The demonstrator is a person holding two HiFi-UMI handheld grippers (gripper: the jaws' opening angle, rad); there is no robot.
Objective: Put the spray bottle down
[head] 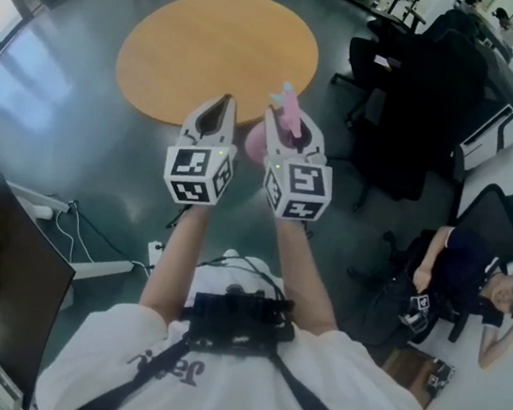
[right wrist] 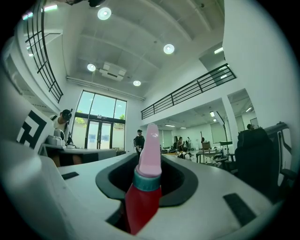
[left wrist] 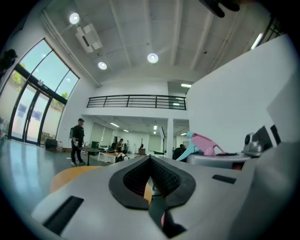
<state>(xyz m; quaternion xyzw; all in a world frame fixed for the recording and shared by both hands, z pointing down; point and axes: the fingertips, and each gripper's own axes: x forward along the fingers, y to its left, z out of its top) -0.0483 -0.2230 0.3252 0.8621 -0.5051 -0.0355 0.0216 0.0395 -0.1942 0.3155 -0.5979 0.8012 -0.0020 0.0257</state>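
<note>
My right gripper is shut on a spray bottle and holds it upright in the air. The bottle has a pink trigger head, a teal collar and a red body, which sits between the black pads in the right gripper view. In the left gripper view its pink head shows off to the right. My left gripper is level beside the right one, its pads meeting at the tip with nothing between them. A round wooden table lies ahead and below both grippers.
Black office chairs stand to the right of the table. A person sits in a chair at lower right. A dark monitor and floor cables are at lower left. Another person stands far off near the glass doors.
</note>
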